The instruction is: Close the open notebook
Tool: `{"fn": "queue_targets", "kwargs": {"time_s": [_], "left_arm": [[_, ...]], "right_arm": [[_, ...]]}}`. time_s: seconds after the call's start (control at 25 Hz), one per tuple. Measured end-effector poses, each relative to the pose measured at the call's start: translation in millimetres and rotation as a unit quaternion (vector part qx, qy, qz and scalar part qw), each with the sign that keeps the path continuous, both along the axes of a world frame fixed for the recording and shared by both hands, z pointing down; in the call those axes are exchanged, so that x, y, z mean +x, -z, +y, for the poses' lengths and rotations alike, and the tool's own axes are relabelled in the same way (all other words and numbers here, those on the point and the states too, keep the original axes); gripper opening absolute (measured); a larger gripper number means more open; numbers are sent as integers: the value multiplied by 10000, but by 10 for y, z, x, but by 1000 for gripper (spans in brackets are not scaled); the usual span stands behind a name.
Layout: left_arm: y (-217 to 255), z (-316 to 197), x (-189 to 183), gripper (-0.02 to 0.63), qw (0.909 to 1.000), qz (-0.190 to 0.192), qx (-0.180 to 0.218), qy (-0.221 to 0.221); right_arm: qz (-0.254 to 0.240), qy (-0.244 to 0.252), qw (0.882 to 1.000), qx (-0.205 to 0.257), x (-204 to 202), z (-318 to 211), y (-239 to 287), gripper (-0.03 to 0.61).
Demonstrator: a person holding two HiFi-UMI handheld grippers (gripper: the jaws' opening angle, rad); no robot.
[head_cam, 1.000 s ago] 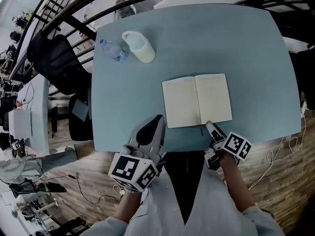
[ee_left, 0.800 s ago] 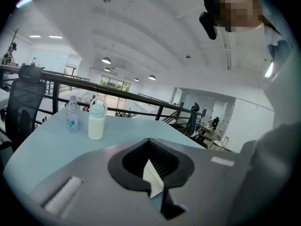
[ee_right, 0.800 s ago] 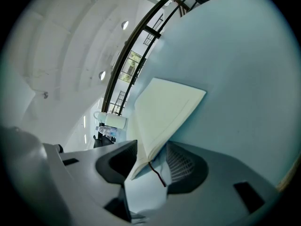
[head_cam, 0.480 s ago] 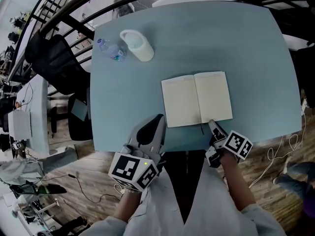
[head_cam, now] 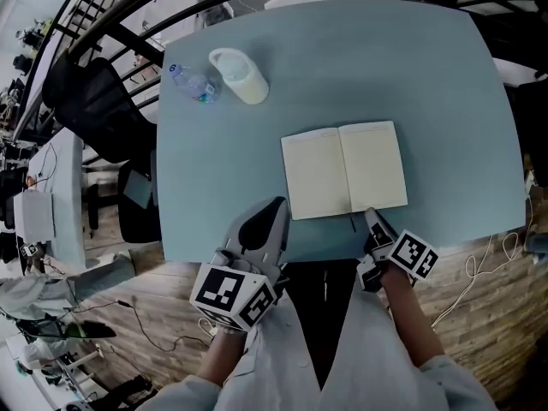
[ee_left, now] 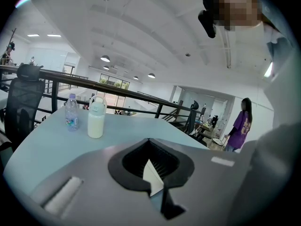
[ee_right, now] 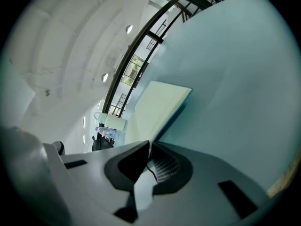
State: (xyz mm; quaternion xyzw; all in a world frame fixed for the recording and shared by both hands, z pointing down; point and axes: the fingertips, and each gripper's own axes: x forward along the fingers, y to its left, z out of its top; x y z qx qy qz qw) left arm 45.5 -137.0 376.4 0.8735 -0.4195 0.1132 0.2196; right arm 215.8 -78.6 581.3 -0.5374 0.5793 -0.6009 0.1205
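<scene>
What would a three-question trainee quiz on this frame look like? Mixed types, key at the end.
1. True or false: the notebook lies shut on the table.
2. What stands right beside the white flask? A: a water bottle. B: a stapler. C: a laptop.
3. Which tongs are on the notebook?

Key
1. False: it lies open, both pages up.
2. A.
3. The right tongs. Their jaws have just been closing and now pinch the near edge of the right-hand side. The left tongs are shut and empty, just off the notebook's near left corner.
</scene>
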Motion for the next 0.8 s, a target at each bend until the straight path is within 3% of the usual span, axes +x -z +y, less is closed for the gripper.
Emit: {"fn": "queue_targets", "kwargs": {"time_s": [0.28, 0.8], "left_arm": [[21, 23, 2, 3, 10000, 15, -13, 16], [6, 60, -52, 2, 10000, 38, 9, 69]], "right_arm": [[674, 370, 9968, 205, -12, 22, 141, 14], [1836, 1101, 9746, 655, -140, -28, 337, 11]]}}
